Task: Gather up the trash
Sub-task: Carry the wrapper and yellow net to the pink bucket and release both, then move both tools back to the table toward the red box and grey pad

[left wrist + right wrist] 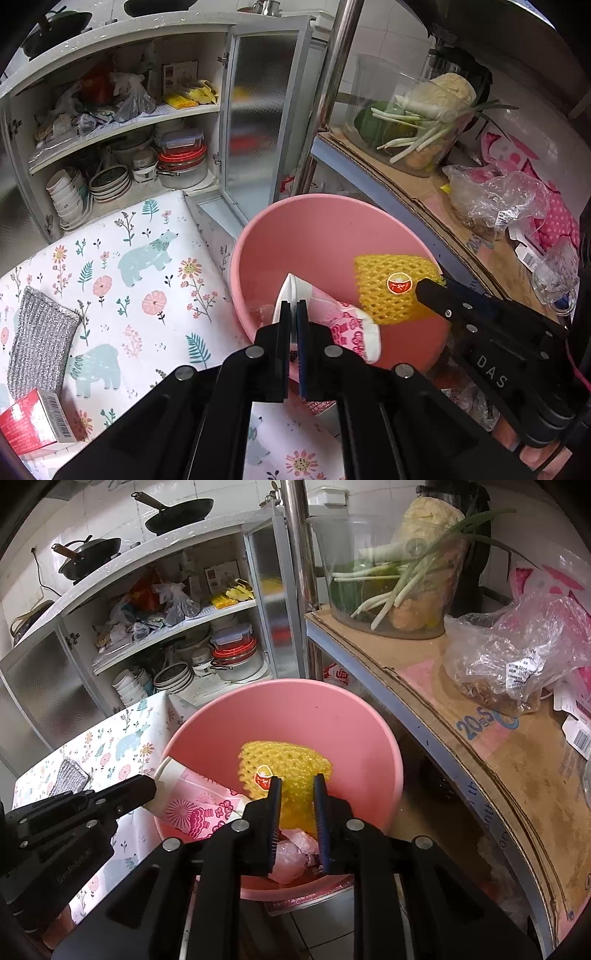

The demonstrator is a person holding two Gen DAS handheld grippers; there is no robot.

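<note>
Beside the floral tablecloth point(122, 258), over the pink bin point(295, 705): left gripper point(293, 308) pinches a paper cup point(195, 805); right gripper point(297, 779), jaws narrowly parted, straddles yellow foam netting point(284, 764).

Beyond and left of the tongs, an open cabinet point(122, 122) holds stacked bowls point(70, 197), plates point(109, 181) and lidded containers point(183, 153). Left of them lies a floral tablecloth point(122, 280) bearing a silver scouring cloth point(38, 341). To the right, a clear tub of vegetables point(395, 572) stands on cardboard point(491, 749).
</note>
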